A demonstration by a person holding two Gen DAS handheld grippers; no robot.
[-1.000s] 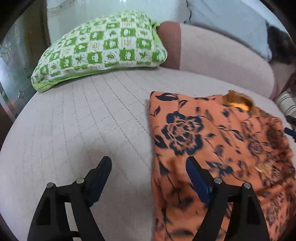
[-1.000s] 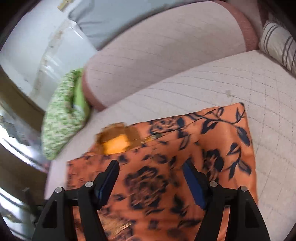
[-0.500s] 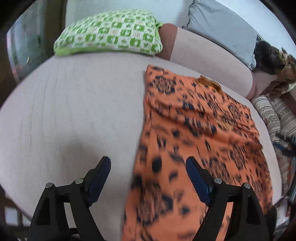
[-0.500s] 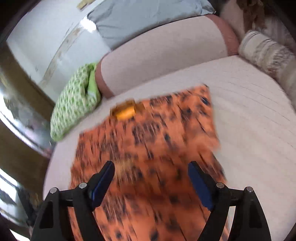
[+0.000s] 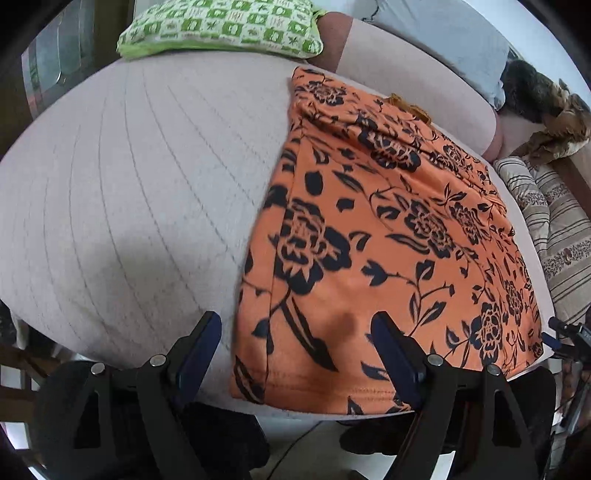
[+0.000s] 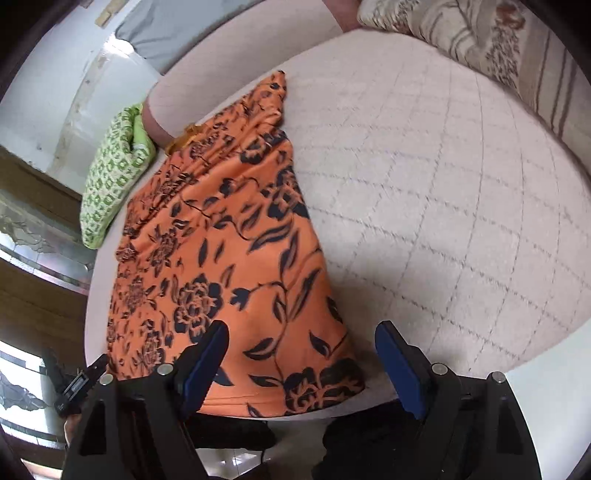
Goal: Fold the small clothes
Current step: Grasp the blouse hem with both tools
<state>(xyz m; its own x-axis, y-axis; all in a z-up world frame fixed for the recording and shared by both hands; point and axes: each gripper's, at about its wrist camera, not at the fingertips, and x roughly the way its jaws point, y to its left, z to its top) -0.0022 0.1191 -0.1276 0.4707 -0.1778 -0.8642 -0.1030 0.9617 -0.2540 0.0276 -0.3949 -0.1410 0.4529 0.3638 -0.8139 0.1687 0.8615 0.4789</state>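
An orange garment with a dark navy flower print lies flat on a pale quilted sofa seat, its bottom hem at the seat's front edge. My left gripper hovers open over the hem's left corner; the corner lies between its blue pads without being pinched. Over the hem's right corner my right gripper is open too, with nothing pressed between its fingers. The left gripper's tip shows at the lower left of the right wrist view.
A green-and-white patterned pillow rests against the sofa back at the far left. Striped beige cushions lie to the right of the garment. A grey cushion leans behind. The floor lies below the seat's front edge.
Both grippers have drawn back from the garment's upper part to its bottom hem at the seat's front edge. Both stay open. The garment lies where it was.
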